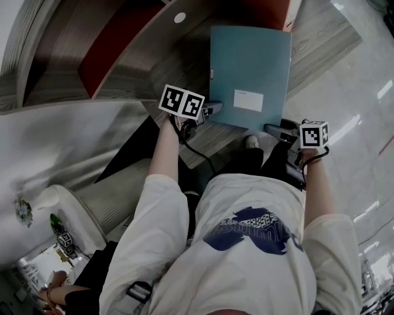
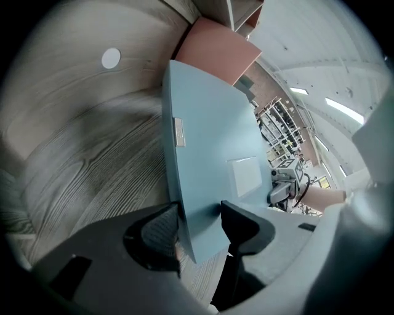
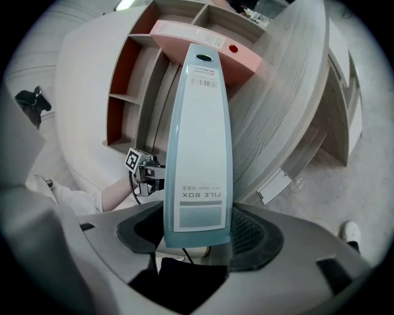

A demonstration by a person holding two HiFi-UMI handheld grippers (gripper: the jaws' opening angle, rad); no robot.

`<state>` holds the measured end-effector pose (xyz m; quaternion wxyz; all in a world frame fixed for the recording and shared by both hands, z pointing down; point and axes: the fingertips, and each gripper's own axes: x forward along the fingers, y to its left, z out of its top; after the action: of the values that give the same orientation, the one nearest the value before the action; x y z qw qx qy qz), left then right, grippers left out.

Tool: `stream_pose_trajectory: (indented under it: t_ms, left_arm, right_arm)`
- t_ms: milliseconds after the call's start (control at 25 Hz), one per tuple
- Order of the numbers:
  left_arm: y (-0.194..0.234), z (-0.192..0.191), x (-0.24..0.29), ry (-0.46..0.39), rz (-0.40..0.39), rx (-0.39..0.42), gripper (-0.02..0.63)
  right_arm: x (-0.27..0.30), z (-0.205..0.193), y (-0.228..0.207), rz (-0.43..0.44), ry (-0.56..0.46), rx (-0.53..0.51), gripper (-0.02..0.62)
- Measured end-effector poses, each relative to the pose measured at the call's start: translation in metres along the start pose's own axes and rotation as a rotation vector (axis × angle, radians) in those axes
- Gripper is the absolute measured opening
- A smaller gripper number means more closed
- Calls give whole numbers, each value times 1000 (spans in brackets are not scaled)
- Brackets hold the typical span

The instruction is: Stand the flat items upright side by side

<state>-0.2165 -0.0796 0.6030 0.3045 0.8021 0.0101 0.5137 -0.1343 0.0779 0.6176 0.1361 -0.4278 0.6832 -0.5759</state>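
A blue file box point(image 1: 249, 71) lies with its broad face up on the wood-grain desk top point(image 1: 166, 61), its near end at the desk's front edge. My left gripper point(image 1: 212, 111) is shut on the box's near left corner, with one pad on each face point(image 2: 200, 224). My right gripper point(image 1: 274, 129) is shut on the near right end; the labelled spine of the file box point(image 3: 198, 141) fills the gap between its jaws point(image 3: 197, 231). A pink file box point(image 3: 209, 43) lies just beyond the blue one, and its pink face point(image 2: 218, 49) also shows in the left gripper view.
A white round cap point(image 1: 180, 18) sits in the desk top at the far side. Red-backed shelf compartments point(image 3: 123, 92) stand to the left. Glossy floor point(image 1: 357, 123) runs along the right. My shoe point(image 1: 252, 143) is below the desk edge. Another person's hand point(image 1: 52, 286) is at lower left.
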Motion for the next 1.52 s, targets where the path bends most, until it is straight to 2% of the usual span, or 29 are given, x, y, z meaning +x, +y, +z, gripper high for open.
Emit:
stream_pose_trajectory:
  t_ms: [320, 720, 1080, 1520]
  left_arm:
    - [-19, 15, 1, -82, 3, 35, 225]
    - [-28, 37, 3, -131, 32, 103, 225]
    - [-34, 55, 11, -134, 48, 175, 225]
    - [-50, 78, 25, -134, 74, 228, 225]
  right_arm:
    - [-23, 12, 3, -55, -28, -185, 299]
    - [-35, 28, 6, -149, -70, -368, 299]
    - [-46, 38, 2, -237, -127, -503, 299]
    - [-69, 48, -6, -338, -179, -615, 299]
